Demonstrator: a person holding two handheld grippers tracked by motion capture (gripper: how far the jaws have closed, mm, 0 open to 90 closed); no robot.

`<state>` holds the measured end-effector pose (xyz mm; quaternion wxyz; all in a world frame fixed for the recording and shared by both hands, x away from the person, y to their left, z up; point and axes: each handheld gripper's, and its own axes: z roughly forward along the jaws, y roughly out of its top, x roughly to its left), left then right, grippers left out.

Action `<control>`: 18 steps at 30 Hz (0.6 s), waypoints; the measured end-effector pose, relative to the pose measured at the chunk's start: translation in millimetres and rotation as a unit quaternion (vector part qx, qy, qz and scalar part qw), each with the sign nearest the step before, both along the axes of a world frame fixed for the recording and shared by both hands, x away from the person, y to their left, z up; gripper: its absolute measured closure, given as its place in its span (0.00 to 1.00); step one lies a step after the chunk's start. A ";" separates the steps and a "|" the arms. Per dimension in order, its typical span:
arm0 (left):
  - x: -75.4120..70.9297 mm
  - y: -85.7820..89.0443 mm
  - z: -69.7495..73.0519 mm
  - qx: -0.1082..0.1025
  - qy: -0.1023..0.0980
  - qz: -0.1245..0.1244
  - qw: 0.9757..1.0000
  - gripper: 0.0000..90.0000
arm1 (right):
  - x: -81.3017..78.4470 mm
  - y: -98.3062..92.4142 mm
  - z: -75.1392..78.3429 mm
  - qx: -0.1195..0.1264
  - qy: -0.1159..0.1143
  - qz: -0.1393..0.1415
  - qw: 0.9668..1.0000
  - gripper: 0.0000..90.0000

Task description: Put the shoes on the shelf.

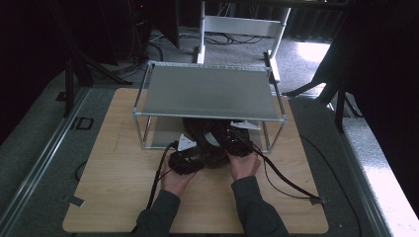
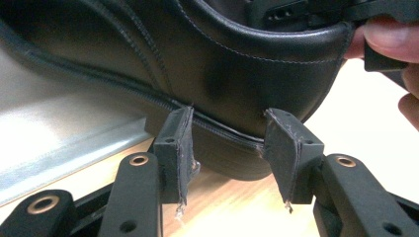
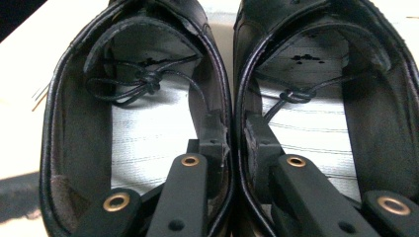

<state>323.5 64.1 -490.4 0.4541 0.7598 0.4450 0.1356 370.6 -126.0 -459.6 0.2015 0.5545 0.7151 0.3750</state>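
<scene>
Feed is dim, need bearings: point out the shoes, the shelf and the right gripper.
shoes [image 3: 148, 143]: right gripper view, pale insole of the left-hand shoe.
shelf [image 1: 210, 91]: high view, bare top plate.
right gripper [image 3: 236, 136]: right gripper view, between its tips, clamped on both shoes' inner walls.

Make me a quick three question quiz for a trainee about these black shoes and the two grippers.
1. True or false: the right gripper pinches the two shoes' inner walls together, one jaw inside each shoe.
2. Which part of the shoe does the left gripper straddle? A the lace, B the heel, C the toe.
3. Fill in: the pair of shoes sits at the front edge of the metal ___.

Key: 1 true. 2 B. 3 shelf rack.
</scene>
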 end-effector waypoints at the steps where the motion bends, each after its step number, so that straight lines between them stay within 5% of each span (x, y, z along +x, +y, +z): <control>1: 3.9 0.1 -2.7 0.003 0.003 0.003 1.000 0.62 | 0.9 4.1 -5.4 0.000 -0.009 -0.018 1.000 0.90; 14: 28.1 8.2 -21.1 -0.013 0.018 -0.004 1.000 0.73 | 10.1 19.5 -25.8 -0.002 -0.012 -0.086 0.996 0.90; 18: 32.0 14.1 -23.3 -0.007 0.016 -0.004 1.000 0.75 | 13.0 30.2 -25.9 -0.020 -0.012 -0.095 0.995 0.89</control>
